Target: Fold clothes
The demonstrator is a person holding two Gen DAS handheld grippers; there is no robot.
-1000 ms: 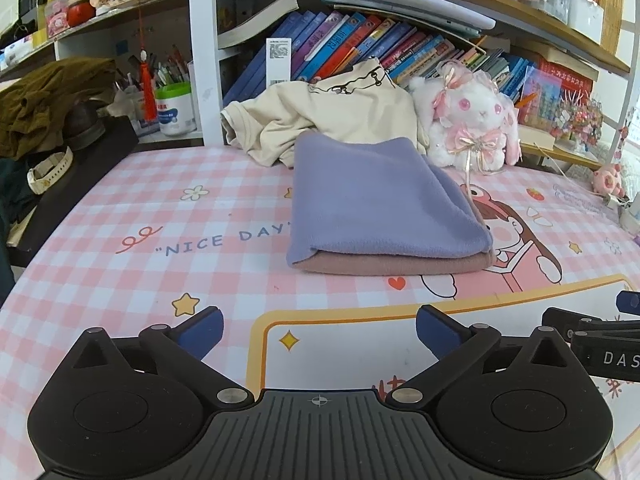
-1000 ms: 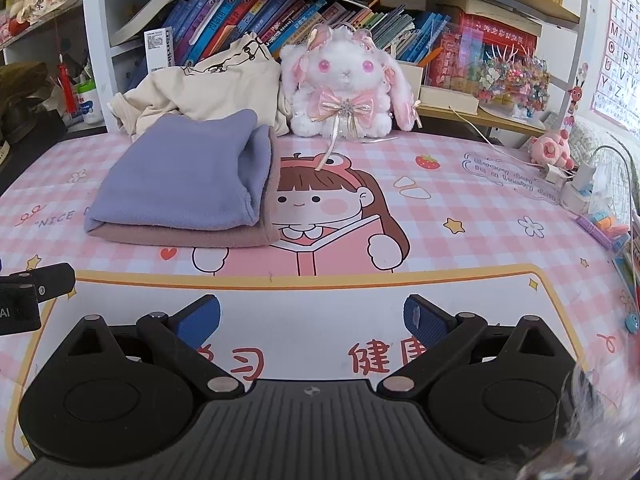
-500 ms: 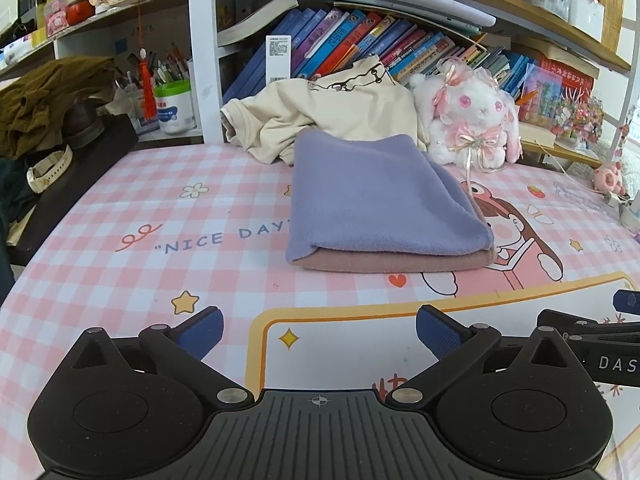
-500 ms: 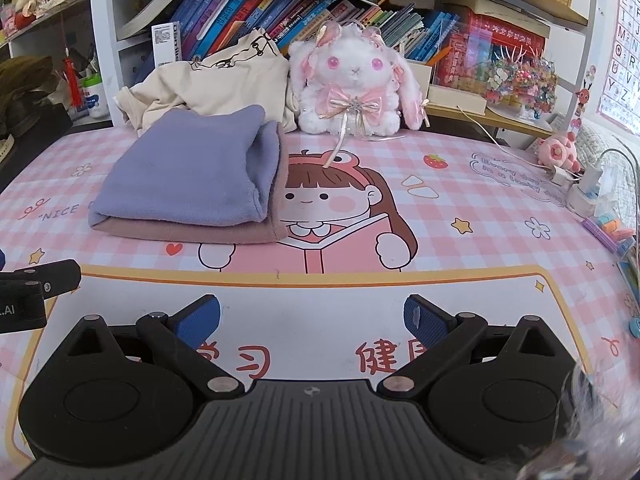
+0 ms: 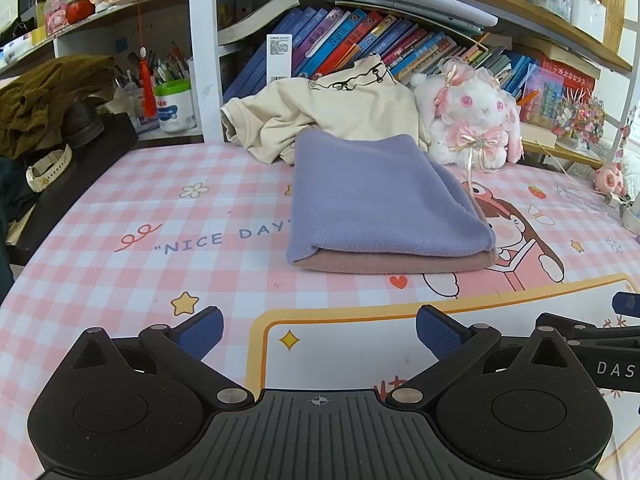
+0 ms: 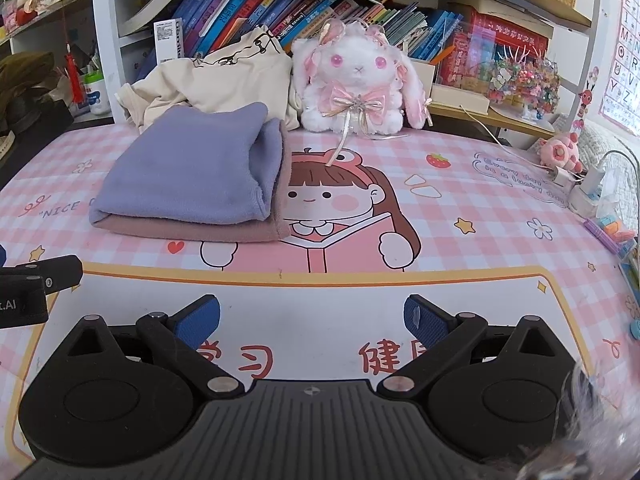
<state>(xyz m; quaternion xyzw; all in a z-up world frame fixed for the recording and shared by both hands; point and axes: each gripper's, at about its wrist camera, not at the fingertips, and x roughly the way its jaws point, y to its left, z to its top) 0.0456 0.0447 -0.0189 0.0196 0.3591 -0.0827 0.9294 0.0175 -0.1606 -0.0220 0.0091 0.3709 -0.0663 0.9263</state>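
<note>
- Left gripper [image 5: 319, 330] and right gripper [image 6: 311, 318]: fingers spread, empty.
- Folded clothes [image 5: 380, 200] lie ahead of both, apart.
- Purple layer over pink, edges neat.

Folded cloth [image 5: 384, 196] lies on second folded cloth [image 5: 396, 263], mid-table [image 5: 132, 204]. Unfolded garment [image 5: 340, 116] behind stack, against bookshelf [image 5: 360, 40]. Plush rabbit [image 6: 356, 80] right of garment — behind stack's right corner.

The cream garment [image 5: 344, 116] is partly hidden behind the folded purple cloth [image 5: 376, 196]. The right gripper [image 5: 600, 344] is cut off by the right edge. A blurred translucent shape [image 6: 592, 432] obscures the near right corner.
</note>
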